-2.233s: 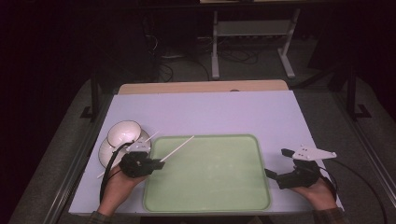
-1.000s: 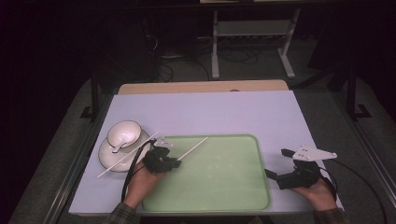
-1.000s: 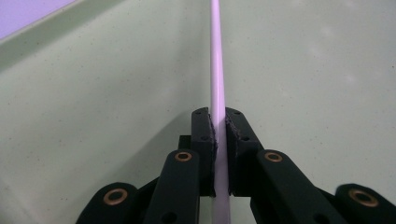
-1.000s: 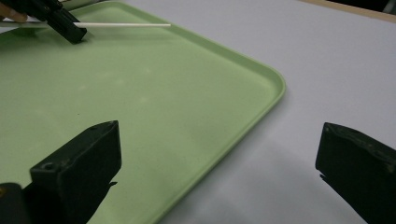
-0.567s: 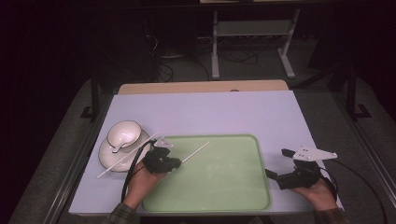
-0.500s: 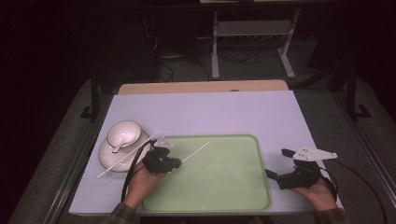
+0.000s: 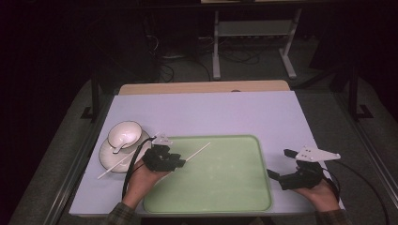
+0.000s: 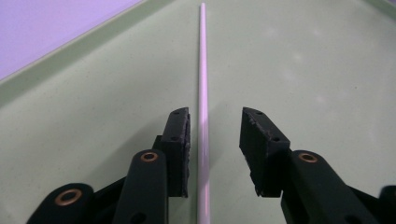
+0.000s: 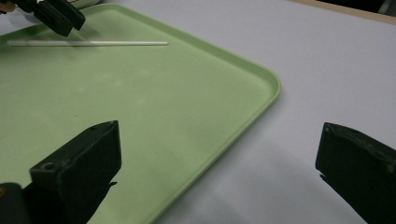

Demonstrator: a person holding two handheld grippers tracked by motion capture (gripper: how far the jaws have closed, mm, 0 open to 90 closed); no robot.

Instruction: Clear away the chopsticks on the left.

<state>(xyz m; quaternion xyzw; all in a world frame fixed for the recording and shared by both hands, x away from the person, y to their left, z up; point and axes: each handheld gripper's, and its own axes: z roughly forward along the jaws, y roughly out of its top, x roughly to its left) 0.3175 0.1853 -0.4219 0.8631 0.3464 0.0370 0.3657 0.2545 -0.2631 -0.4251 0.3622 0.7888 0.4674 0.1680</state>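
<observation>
A pale green tray [image 7: 225, 187] lies at the front of the table. My left gripper [image 7: 180, 161] hovers low over the tray's left part. A thin white chopstick [image 7: 198, 151] runs between its jaws and points toward the tray's middle. In the left gripper view the jaws [image 8: 215, 116] have just been opening, and the chopstick [image 8: 201, 70] lies between the pads, which no longer press on it. My right gripper [image 7: 279, 163] rests at the tray's right edge, wide open and empty [image 9: 219, 135]. The right gripper view shows the chopstick [image 9: 93, 43] flat on the tray [image 9: 140, 116].
A white bowl [image 7: 124, 135] sits on a white plate [image 7: 110, 157] left of the tray. A second white chopstick [image 7: 117, 165] lies slanted across the plate. A lilac mat [image 7: 211, 112] covers the table. A metal stand [image 7: 253, 33] is behind the table.
My left hand carried the chopstick from beside the plate to the right, over the tray. Its jaws then parted and the chopstick now lies on the tray. The right gripper stayed put.
</observation>
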